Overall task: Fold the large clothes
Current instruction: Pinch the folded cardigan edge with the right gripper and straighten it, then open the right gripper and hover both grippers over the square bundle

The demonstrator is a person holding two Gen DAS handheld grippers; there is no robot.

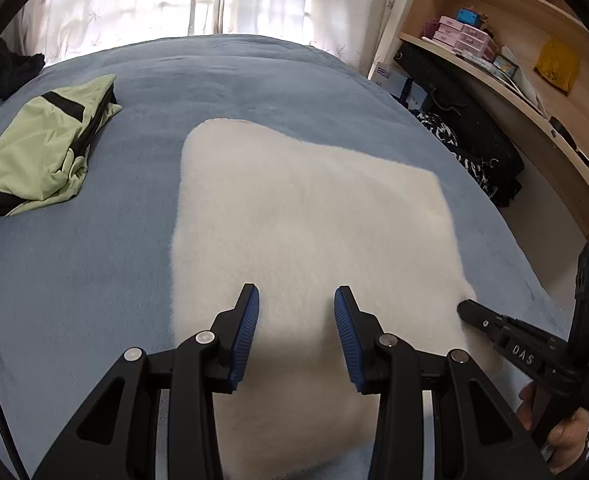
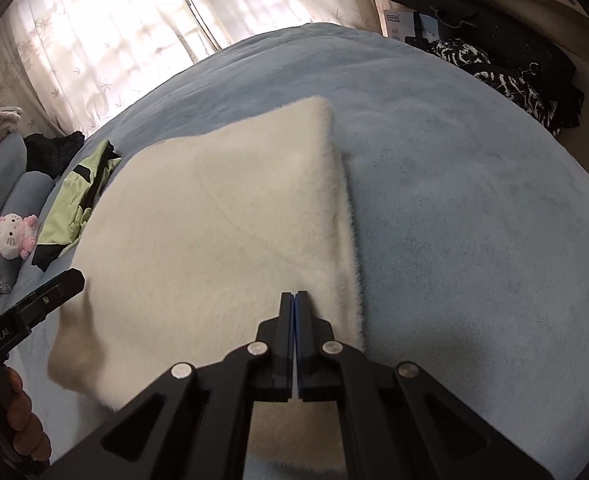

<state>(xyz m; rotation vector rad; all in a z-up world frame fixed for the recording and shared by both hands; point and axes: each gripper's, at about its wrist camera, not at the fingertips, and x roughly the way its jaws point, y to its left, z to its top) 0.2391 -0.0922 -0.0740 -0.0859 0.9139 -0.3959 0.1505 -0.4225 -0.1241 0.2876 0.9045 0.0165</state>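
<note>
On blue bed, white fleece, near edge cut off; left gripper jaws apart, right gripper jaws together

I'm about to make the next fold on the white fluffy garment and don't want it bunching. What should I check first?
1. Left gripper open above white fluffy garment: ok.
2. Right gripper shut; whether it pinches fabric: cannot tell.
3. Garment lies flat on blue blanket: ok.
4. Green jacket apart from garment: ok.
5. Right edge straight: ok.
</note>
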